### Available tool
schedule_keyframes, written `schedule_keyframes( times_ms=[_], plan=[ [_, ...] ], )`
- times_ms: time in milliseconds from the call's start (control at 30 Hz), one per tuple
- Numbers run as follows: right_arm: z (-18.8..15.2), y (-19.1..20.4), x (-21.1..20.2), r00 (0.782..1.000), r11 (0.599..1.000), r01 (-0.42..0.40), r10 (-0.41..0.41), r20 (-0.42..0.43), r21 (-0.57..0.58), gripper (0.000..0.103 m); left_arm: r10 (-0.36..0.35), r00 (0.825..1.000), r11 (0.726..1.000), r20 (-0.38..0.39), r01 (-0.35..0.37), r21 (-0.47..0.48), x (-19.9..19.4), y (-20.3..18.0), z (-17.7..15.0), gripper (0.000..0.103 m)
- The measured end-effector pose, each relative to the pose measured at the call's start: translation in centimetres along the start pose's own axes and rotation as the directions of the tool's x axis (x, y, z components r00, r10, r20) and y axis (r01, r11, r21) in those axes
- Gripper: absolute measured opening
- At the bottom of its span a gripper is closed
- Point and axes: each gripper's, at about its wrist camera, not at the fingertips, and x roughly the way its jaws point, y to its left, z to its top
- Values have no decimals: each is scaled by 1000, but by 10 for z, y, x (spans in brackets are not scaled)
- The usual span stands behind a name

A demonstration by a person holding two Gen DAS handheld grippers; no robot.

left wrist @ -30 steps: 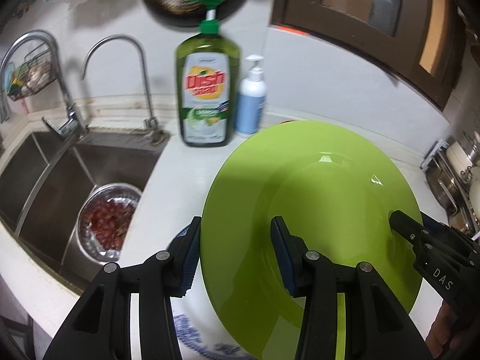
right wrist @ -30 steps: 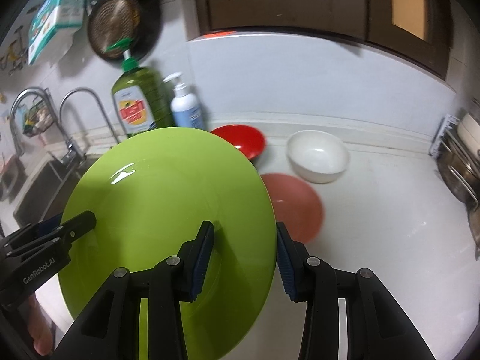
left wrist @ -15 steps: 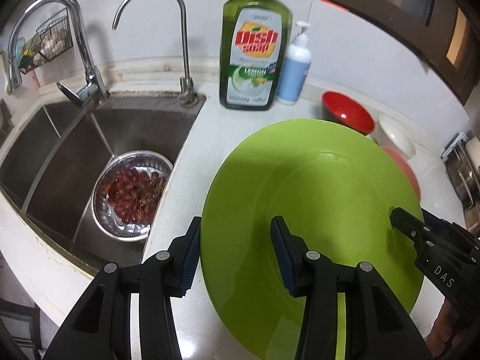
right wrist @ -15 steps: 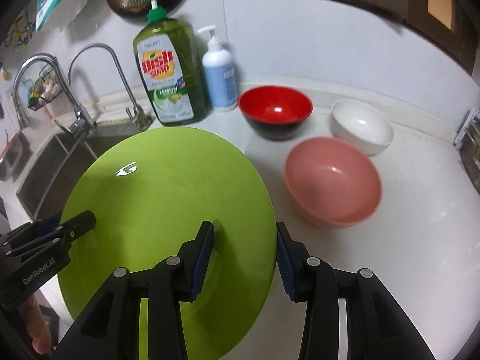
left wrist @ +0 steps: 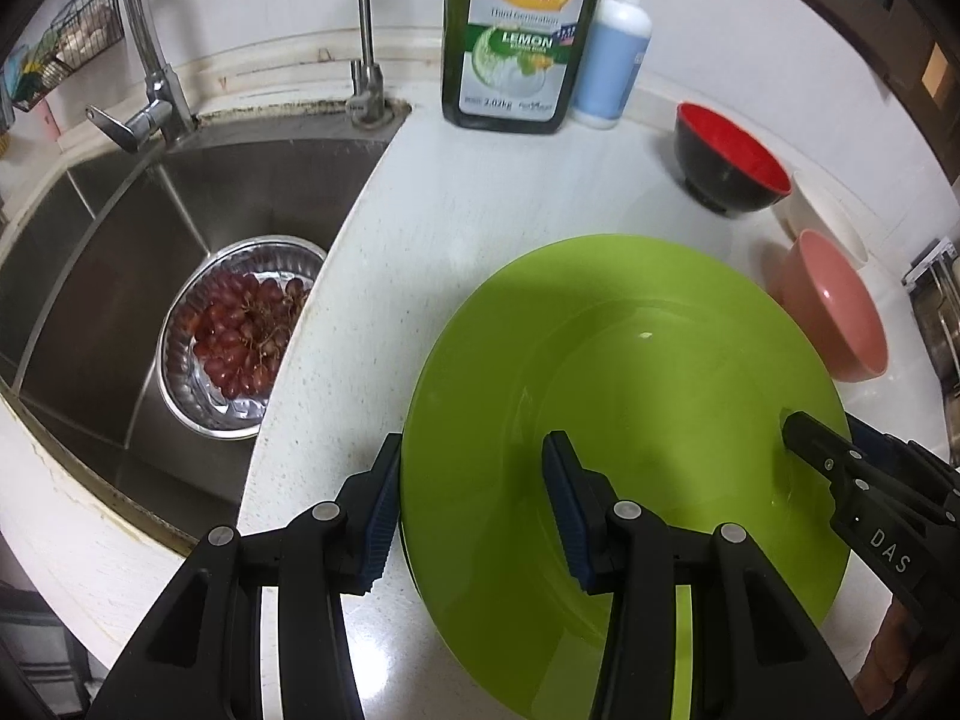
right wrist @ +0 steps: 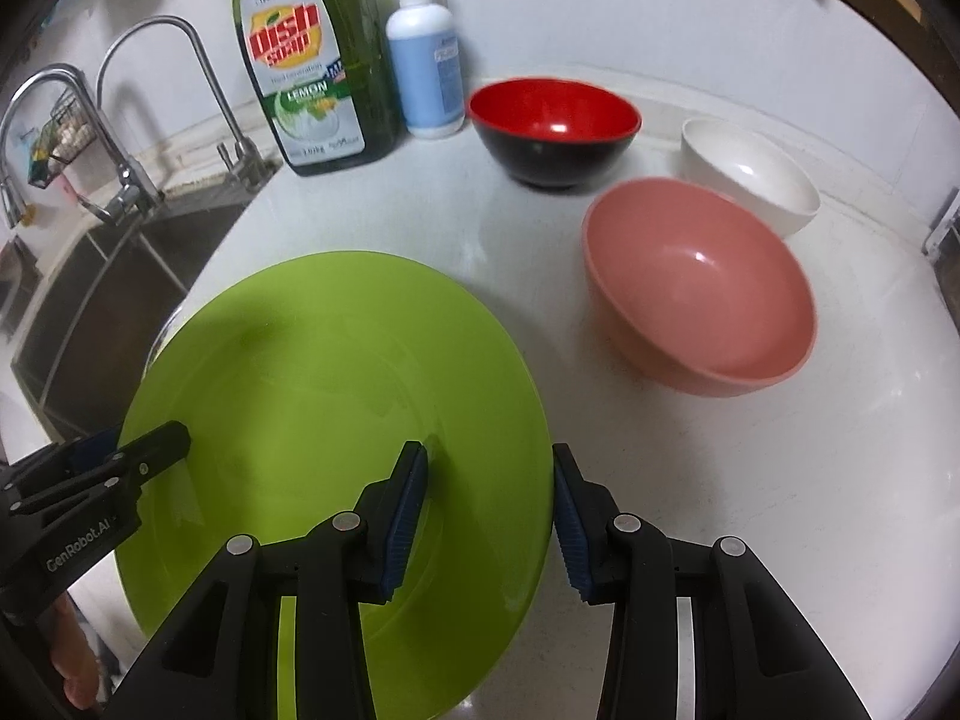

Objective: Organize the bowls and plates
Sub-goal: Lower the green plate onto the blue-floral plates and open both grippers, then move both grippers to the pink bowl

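We have the green plate [right wrist: 336,420] between us, low over the white counter [left wrist: 432,228] beside the sink [left wrist: 120,252]. The left gripper [left wrist: 471,504] straddles its rim at nine o'clock and the right gripper [right wrist: 489,516] at three, both set narrow around the edge; we cannot tell how firmly they pinch. To set it down well, we keep it level, lower both sides together, and stay clear of the pink bowl [right wrist: 702,294] at one o'clock.
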Motion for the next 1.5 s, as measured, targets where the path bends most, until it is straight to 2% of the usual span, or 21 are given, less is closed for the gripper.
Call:
schedule_keyframes(
  times_ms=[167, 533, 800, 1000, 1200, 1500],
  plan=[
    [-2, -1, 7, 1000, 1000, 2, -2, -13, -10, 42, 9, 1000, 1000, -16, -9, 4, 7, 0, -2, 46],
    [-3, 2, 11, 1000, 999, 3, -4, -24, -40, 43, 59, 998, 996, 2, -59, 62, 8, -5, -4, 45],
    [-3, -4, 6, 999, 999, -38, 37, -9, -15, 44, 72, 996, 992, 50, -76, 98, -3, -11, -3, 63],
    [-5, -14, -18, 998, 999, -43, 43, 42, -2, 44, 50, 993, 990, 107, -64, 127, -22, -23, 3, 70],
    [-2, -37, -47, 993, 999, -30, 26, 114, 33, 44, -2, 985, 985, 173, -28, 170, -45, -47, 9, 77],
    [2, -82, -70, 984, 996, 3, -19, 179, 90, 44, -56, 974, 971, 219, 2, 239, -58, -94, 24, 80]
  ],
)
